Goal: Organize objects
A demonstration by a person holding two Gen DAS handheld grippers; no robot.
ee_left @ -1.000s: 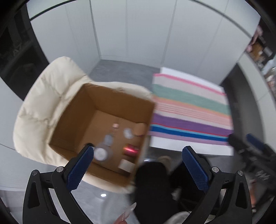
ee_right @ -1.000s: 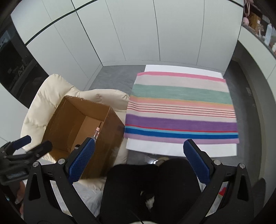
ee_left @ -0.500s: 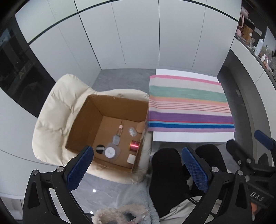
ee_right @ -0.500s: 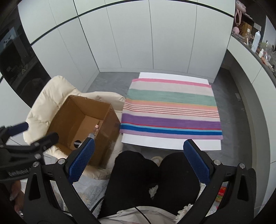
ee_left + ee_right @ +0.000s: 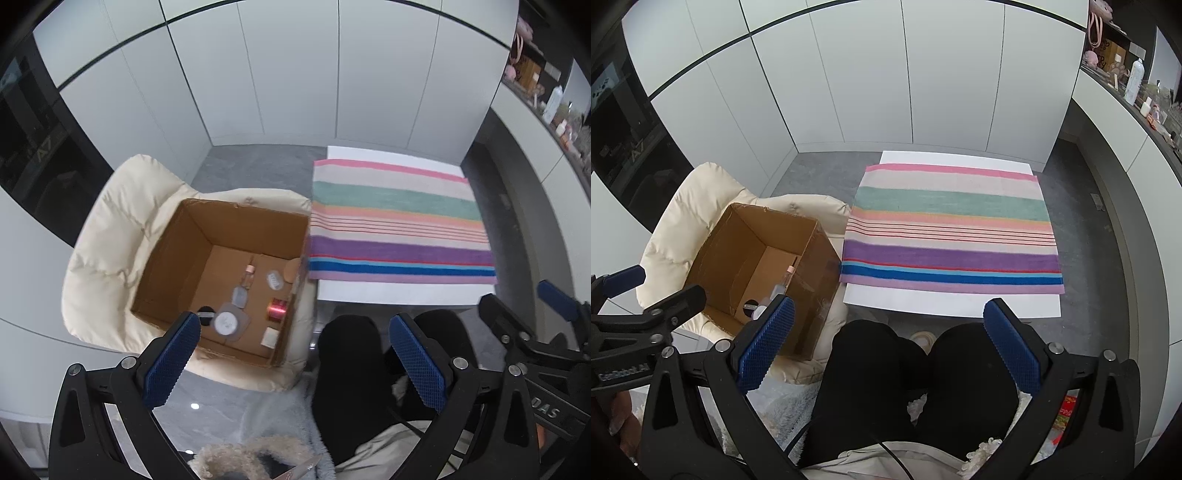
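Note:
An open cardboard box point(image 5: 184, 236) stands on a cream padded chair point(image 5: 110, 240); it also shows in the right wrist view point(image 5: 724, 236). In it lie several small items: a round white compact point(image 5: 226, 322), a thin tube with a pink cap point(image 5: 249, 274), a red spool point(image 5: 277, 308) and a small white block point(image 5: 269, 336). My left gripper point(image 5: 293, 356) is open and empty, high above the box's near right corner. My right gripper point(image 5: 886, 345) is open and empty, above the person's black-clad knees point(image 5: 886, 369).
A striped cloth point(image 5: 953, 229) lies on a low white table point(image 5: 945, 299) to the right of the box. White cabinet doors close off the far side. Grey floor runs between them. A shelf with bottles point(image 5: 1134, 81) is at the far right.
Both grippers have risen and pulled back, so box and table look smaller and further off. The left view has swung from above the box towards the middle. Both jaws stay open.

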